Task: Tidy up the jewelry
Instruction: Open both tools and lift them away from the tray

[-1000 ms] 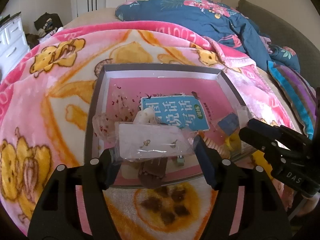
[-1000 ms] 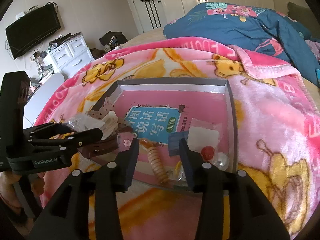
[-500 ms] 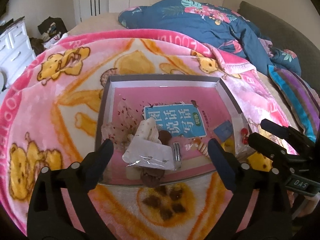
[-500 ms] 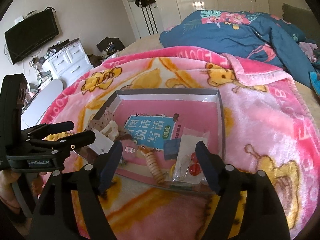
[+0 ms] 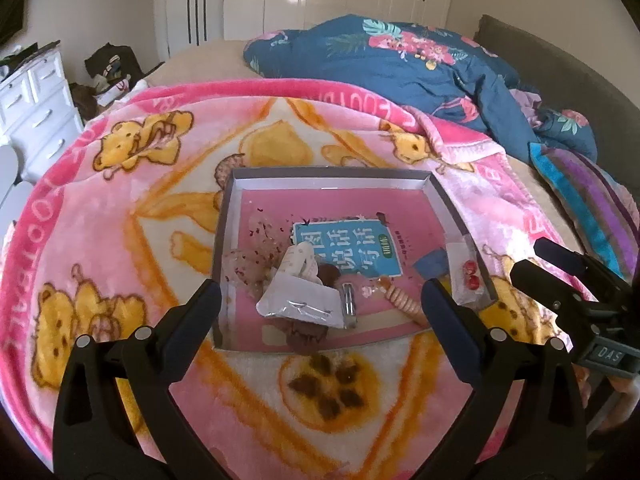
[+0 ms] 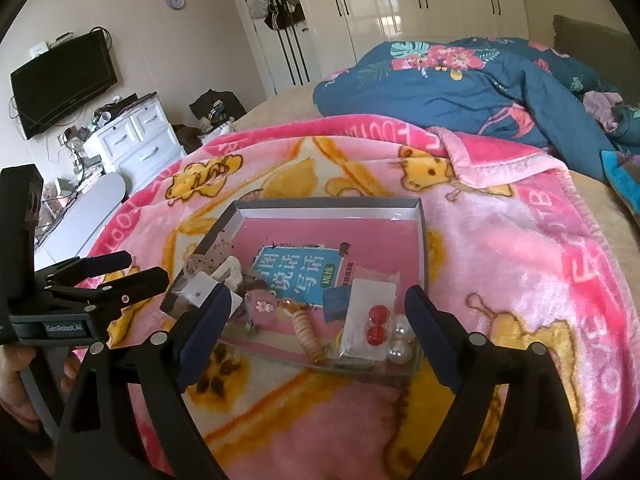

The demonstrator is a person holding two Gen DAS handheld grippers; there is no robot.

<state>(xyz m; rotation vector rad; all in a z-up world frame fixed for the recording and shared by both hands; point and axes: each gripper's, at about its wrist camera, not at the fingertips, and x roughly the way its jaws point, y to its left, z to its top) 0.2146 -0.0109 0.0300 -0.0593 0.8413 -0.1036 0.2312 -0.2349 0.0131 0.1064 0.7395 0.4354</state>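
Spread over the bed, a pink blanket [image 5: 120, 240] carries the grey tray [image 5: 328, 174]. Both tools have drawn back since earlier: left tool [image 5: 320, 304] gapes wide, its earring packet [image 5: 300, 300] dropped inside; right tool [image 6: 316, 328] equally wide, empty, red-earring card [image 6: 368, 324] released.

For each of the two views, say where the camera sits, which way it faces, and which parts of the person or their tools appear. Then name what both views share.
Left wrist view: sits on the left hand-held gripper, open, facing the grey tray on the pink blanket; the right hand-held gripper shows at right.
Right wrist view: sits on the right hand-held gripper, open, facing the same tray; the left hand-held gripper and the person's hand show at left.
Shared: tray, blanket, red-bead packet.
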